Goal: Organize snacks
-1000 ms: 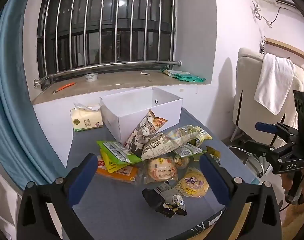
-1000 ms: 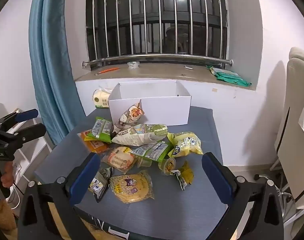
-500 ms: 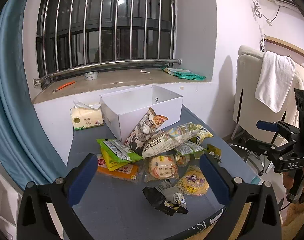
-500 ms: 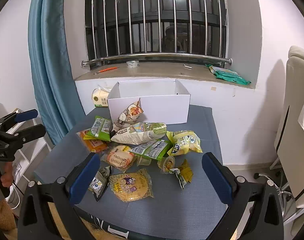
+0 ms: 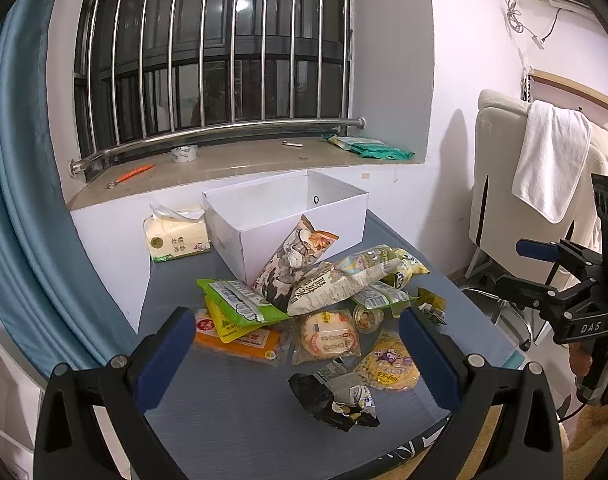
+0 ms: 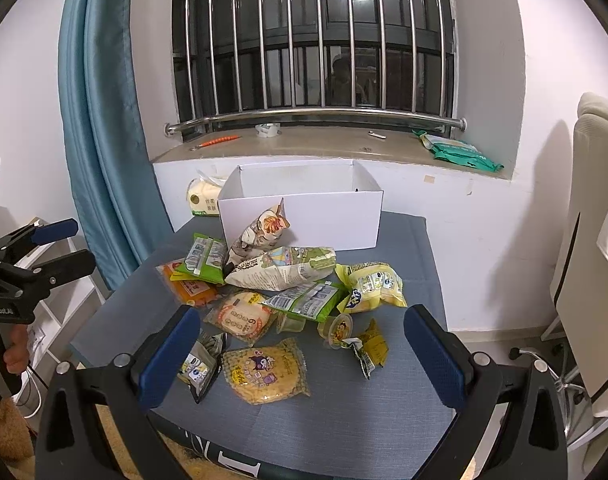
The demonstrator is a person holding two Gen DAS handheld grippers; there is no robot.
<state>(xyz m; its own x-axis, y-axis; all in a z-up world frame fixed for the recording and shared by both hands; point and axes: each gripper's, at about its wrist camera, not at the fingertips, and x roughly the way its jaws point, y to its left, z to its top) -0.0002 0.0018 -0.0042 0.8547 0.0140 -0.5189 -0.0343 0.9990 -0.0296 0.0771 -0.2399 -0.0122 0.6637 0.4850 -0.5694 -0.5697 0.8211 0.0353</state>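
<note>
The snack packets [image 6: 280, 292] lie heaped across the middle of the desk [image 6: 383, 408], just in front of the white box [image 6: 304, 216] at its far edge, one tall bag [image 5: 294, 260] leaning on the box wall. The left gripper [image 5: 296, 354] and the right gripper [image 6: 300, 356] hover over the near edge, jaws spread wide, holding nothing.

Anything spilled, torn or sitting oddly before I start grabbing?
No spill shows. The patterned snack bag stands tilted against the white box, and the black packet near the table's front looks crumpled. Both grippers are open.
</note>
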